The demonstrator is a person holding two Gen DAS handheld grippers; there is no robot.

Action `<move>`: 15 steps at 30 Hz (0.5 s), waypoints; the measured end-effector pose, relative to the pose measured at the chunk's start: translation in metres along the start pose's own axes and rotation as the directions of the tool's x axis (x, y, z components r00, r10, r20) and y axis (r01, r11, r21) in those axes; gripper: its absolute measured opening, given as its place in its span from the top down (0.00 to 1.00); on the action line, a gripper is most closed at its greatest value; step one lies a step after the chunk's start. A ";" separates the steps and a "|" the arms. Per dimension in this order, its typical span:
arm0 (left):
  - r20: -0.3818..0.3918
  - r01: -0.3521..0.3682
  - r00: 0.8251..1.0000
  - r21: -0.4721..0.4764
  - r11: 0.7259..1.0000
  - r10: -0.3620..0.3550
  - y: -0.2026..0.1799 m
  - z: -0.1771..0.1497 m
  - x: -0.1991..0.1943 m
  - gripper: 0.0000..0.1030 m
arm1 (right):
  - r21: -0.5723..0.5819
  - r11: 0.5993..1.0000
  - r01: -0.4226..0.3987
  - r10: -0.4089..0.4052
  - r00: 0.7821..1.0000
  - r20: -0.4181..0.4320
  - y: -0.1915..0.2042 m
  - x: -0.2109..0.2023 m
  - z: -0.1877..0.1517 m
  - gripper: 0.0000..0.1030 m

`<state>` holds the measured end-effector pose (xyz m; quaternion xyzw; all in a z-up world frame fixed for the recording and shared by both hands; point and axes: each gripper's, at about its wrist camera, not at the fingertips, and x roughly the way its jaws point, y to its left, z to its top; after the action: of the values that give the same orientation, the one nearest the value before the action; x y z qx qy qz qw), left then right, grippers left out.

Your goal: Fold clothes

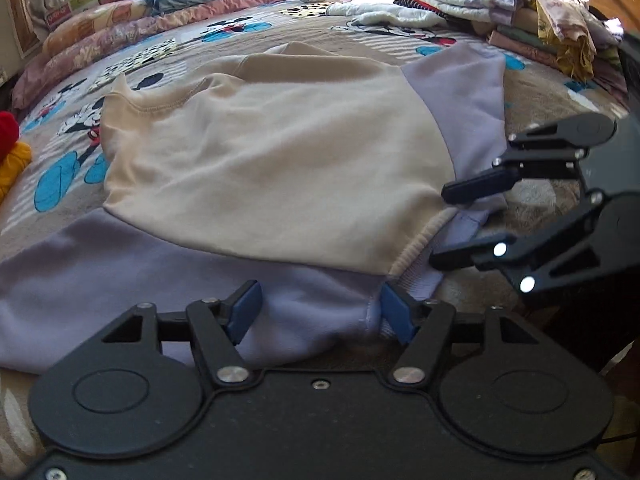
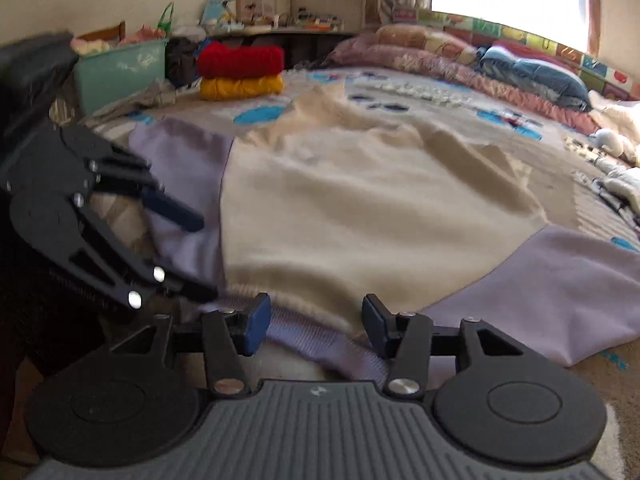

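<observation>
Left gripper [image 1: 318, 310] — jaws apart — sits at the sweater's [image 1: 280, 160] near hem; right gripper [image 2: 316, 324], jaws apart too, at its 3 o'clock corner — both equally near.

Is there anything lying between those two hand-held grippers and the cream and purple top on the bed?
Nothing visible. The left hand-held gripper and right hand-held gripper are both open, right at the near hem of the sweatshirt, with only its purple fabric between their fingers.

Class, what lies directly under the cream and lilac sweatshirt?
The sweatshirt lies on a cartoon-mouse print blanket, visible around its edges. Whatever is beneath its middle is covered.
</observation>
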<state>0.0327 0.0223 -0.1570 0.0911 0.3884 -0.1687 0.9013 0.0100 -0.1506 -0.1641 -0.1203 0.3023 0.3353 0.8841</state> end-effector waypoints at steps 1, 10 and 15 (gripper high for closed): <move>0.033 -0.021 0.999 -0.050 0.999 0.023 0.009 0.005 -0.004 0.36 | 0.013 1.000 -0.008 0.008 1.000 0.009 0.000 -0.001 0.000 0.49; 0.159 -0.030 0.980 -0.471 0.882 0.118 0.110 0.054 -0.017 0.39 | 0.320 0.947 -0.031 -0.027 0.984 0.177 -0.076 -0.012 0.036 0.46; 0.196 -0.028 0.968 -0.536 0.844 0.157 0.155 0.091 -0.007 0.42 | 0.436 0.899 -0.030 -0.056 0.981 0.184 -0.145 0.011 0.074 0.44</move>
<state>0.1475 0.1400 -0.0849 -0.1622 0.3071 -0.0207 0.9375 0.1469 -0.2223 -0.1115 0.1118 0.2823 0.2631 0.9158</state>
